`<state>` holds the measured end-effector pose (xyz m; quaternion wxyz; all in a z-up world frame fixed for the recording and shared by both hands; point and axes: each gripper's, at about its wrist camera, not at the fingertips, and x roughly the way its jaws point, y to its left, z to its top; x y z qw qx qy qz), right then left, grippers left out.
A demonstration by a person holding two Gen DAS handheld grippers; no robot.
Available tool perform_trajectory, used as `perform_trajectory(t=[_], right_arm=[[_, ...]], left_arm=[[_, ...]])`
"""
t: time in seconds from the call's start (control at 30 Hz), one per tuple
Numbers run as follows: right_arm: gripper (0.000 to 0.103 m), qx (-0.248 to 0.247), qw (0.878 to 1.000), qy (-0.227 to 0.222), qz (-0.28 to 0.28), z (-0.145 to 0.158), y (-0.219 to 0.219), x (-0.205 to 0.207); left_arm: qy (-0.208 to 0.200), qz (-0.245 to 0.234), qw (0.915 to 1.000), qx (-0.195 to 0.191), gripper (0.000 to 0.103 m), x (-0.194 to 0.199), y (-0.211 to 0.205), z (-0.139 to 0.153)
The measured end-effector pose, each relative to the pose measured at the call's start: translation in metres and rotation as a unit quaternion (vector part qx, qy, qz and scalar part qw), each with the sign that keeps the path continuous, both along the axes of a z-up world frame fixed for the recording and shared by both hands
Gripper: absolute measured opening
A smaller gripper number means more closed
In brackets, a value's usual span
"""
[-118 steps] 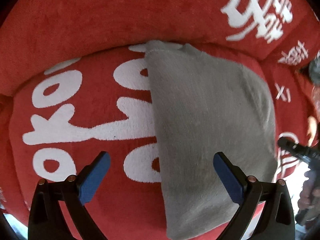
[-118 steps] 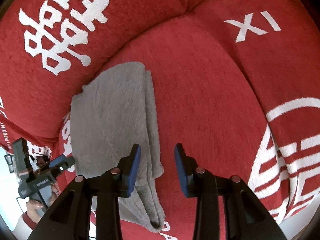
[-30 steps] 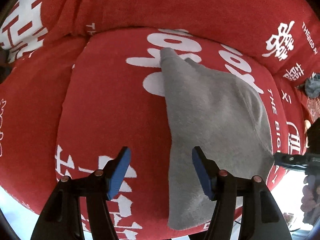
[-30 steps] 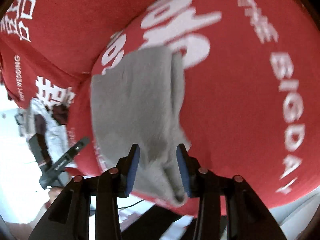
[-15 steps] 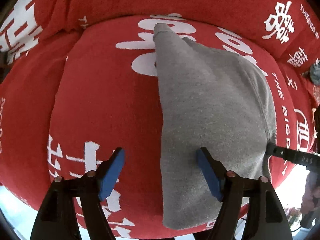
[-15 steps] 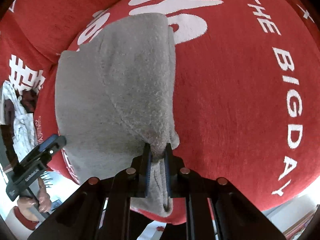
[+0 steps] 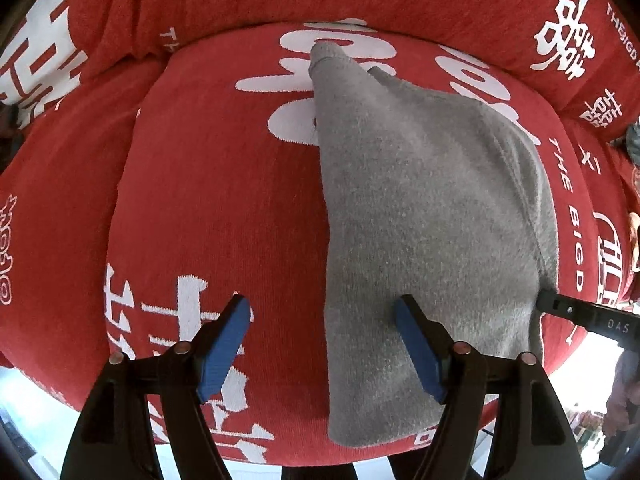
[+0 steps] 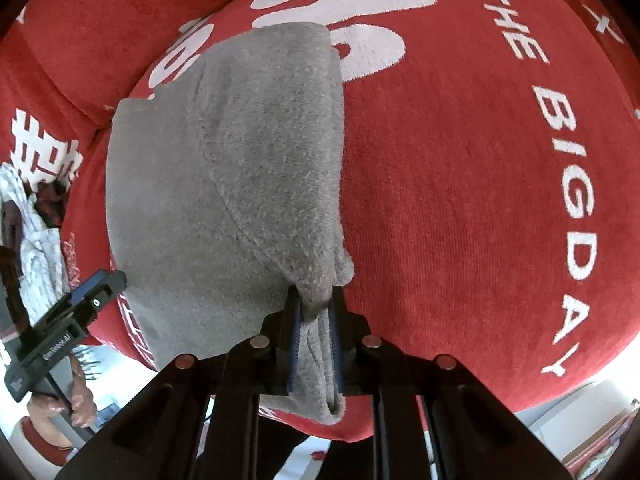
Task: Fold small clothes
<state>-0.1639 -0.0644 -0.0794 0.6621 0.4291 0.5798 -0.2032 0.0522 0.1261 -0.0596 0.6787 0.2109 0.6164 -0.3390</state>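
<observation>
Left wrist view: left gripper [image 7: 322, 346] is spread wide, straddling the near-left edge of the gray garment [image 7: 420, 216], already folded lengthwise on the red cushion [image 7: 208, 200]. Looks roughly halfway; a crosswise fold is probably left.

Right wrist view: only here you see the right gripper [image 8: 314, 336] pinching the garment's near corner, at the cushion's front edge.

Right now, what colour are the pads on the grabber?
Blue pads, clearest in the left wrist view.

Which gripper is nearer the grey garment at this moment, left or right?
Right. The right gripper has its jaws shut on the near corner of the grey garment. The left gripper is open, straddling the garment's left edge without gripping.
</observation>
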Motion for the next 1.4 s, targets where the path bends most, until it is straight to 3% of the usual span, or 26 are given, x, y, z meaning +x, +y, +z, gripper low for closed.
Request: perform_trajectory(t=[0.3, 0.57, 0.73, 0.83, 0.87, 1.13, 1.3, 1.4], right_arm=[[0.017, 0.005, 0.999, 0.017, -0.033, 0.023, 0.001, -0.006], [0.018, -0.009, 0.999, 0.025, -0.027, 0.051, 0.009, 0.004], [0.033, -0.022, 0.999, 0.024, -0.006, 0.069, 0.020, 0.017], [0.038, -0.033, 0.999, 0.020, 0.005, 0.082, 0.028, 0.022], [0.040, -0.037, 0.999, 0.018, 0.009, 0.087, 0.030, 0.025], [0.083, -0.094, 0.995, 0.013, 0.026, 0.120, 0.048, 0.035], [0.084, -0.139, 0.988, 0.046, 0.041, 0.130, 0.057, 0.037], [0.084, -0.134, 0.989, 0.051, 0.043, 0.132, 0.060, 0.036]], left_arm=[[-0.001, -0.001, 1.0000, 0.008, 0.076, -0.003, 0.000, 0.016], [-0.016, -0.012, 0.9998, -0.001, 0.076, -0.007, -0.002, 0.056], [-0.021, -0.008, 0.9997, -0.002, 0.076, -0.010, 0.002, 0.077], [-0.021, 0.000, 0.9998, -0.001, 0.100, -0.012, 0.007, 0.085], [-0.022, 0.002, 0.9998, 0.000, 0.100, -0.013, 0.009, 0.088], [-0.037, -0.005, 0.9991, 0.020, 0.102, -0.027, 0.016, 0.107], [-0.081, -0.011, 0.9964, 0.024, 0.102, -0.033, 0.016, 0.122], [-0.083, -0.011, 0.9963, 0.021, 0.102, -0.033, 0.016, 0.129]])
